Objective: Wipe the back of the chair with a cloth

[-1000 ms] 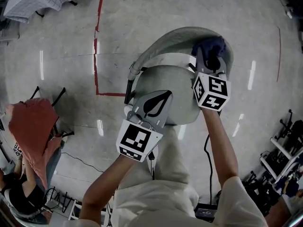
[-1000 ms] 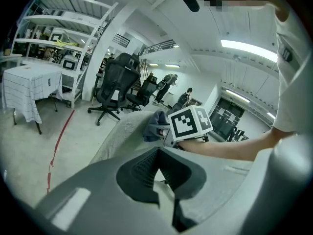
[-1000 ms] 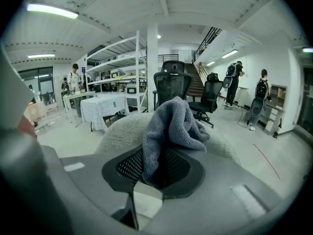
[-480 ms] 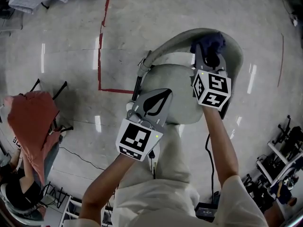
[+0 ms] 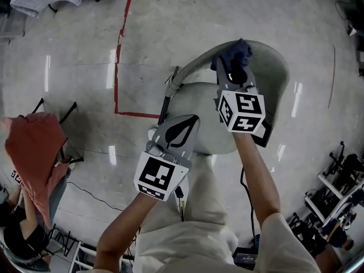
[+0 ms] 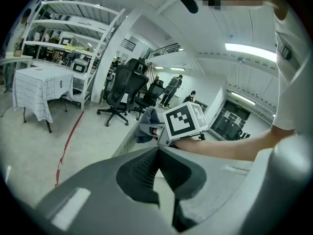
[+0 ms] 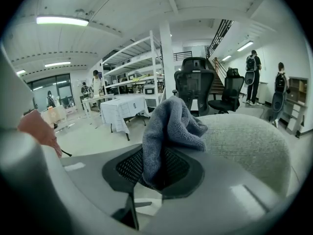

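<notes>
Head view, right gripper (image 5: pixel 232 68): clenched on the cloth (image 5: pixel 241 50), pressing it on the top edge of the chair back (image 5: pixel 276 75).
Head view, left gripper (image 5: pixel 192 120): above the seat (image 5: pixel 196 98), apart from the cloth.
Head view, room: open floor (image 5: pixel 170 27) beyond the back's curved rim; red tape line (image 5: pixel 118 61) well left.
Left gripper view: jaw tips pressed together on nothing; cloth bunched ahead, past the other gripper's marker cube.
Right gripper view: cloth folds pinched between both jaws, draped on the back's rounded rim; clear floor beyond, then office chairs (image 7: pixel 195 84) and a draped table (image 7: pixel 124 109).
</notes>
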Motion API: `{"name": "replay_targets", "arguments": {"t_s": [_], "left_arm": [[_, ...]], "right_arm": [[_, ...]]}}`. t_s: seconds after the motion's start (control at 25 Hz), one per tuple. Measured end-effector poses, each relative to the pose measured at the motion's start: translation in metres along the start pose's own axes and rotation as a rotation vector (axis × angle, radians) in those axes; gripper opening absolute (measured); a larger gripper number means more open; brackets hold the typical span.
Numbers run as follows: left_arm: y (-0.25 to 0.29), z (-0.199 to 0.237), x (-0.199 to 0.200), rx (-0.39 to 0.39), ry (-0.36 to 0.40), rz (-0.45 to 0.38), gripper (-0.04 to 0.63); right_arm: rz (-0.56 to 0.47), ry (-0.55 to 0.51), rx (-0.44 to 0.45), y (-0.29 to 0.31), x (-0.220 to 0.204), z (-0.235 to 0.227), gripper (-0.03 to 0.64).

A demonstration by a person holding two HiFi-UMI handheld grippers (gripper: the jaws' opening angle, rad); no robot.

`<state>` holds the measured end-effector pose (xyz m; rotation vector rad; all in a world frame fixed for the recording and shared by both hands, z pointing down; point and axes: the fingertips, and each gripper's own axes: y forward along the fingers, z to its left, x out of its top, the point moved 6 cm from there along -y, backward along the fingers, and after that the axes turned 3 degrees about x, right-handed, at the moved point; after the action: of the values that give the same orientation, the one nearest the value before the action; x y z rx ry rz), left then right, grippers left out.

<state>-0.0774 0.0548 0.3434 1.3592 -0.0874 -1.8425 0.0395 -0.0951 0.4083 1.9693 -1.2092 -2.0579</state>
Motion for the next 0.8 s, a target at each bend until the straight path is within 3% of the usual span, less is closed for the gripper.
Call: {"name": "replay_targets", "arguments": {"t_s": [0.4,0.8], "left_arm": [[-0.021,0.006,-0.015,0.015,-0.010,0.017,0.000],[-0.012,-0.013,-0.020,-0.010,0.014,0.018,0.000]], "right_arm": [[-0.042,0.033,0.007,-0.023,-0.010,0.009,0.107],[-0.078,0.074,-0.099,-0.065,-0.032,-0.011,0.109]]}}
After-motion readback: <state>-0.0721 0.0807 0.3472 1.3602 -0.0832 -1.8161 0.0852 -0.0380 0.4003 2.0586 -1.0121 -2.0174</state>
